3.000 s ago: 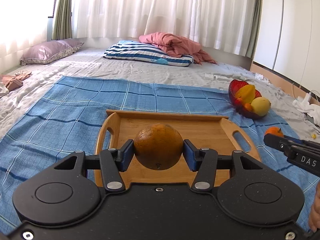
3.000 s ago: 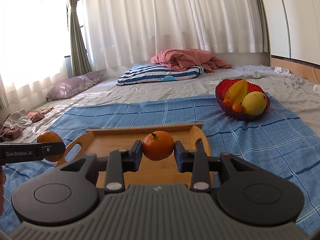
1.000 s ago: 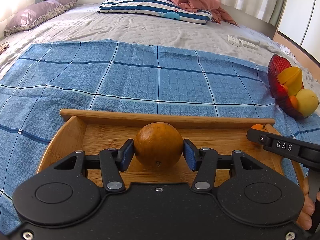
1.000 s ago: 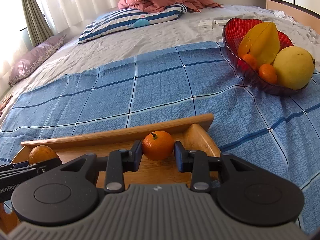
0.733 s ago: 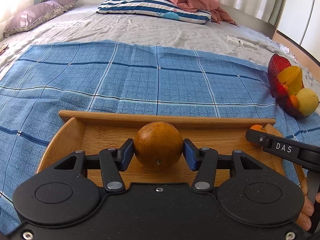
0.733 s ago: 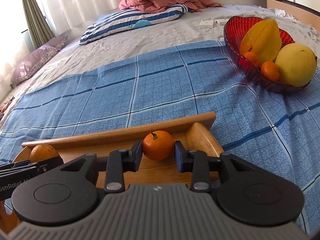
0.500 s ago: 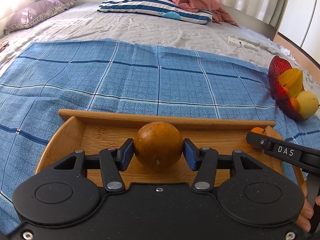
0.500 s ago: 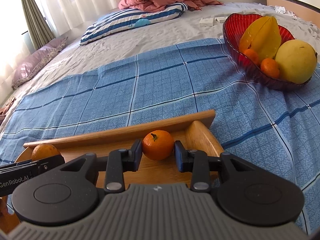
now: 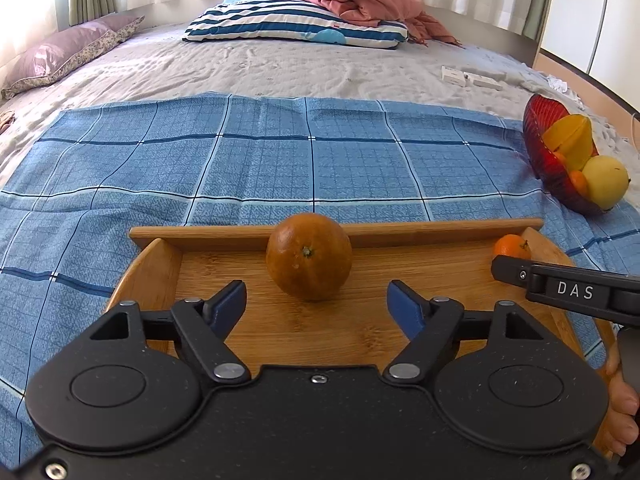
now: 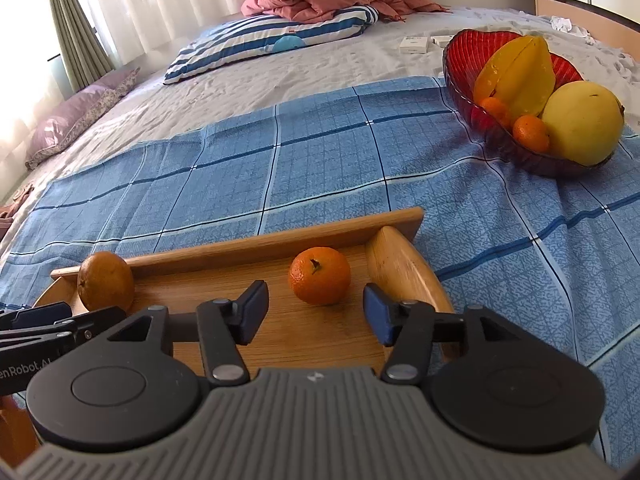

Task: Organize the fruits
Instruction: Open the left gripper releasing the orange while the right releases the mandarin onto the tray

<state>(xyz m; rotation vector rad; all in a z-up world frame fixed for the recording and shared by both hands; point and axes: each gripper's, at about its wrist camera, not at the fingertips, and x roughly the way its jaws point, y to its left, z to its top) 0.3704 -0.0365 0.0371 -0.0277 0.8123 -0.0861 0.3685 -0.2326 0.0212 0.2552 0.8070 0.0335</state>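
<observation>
Both our jaws just opened, released. Large brownish-orange round fruit and small bright mandarin rest on bamboo tray, ahead of left gripper and right gripper. Risk: fruits roll if we nudge tray withdrawing; soft bed under blue checked cloth tilts it.

Bed with bedding, seen from both wrist cameras.
Striped pillow under a pink blanket; purple pillow at left; two white boxes on the grey sheet.

Left tool and right tool jaws just opened (nothing gripped).
</observation>
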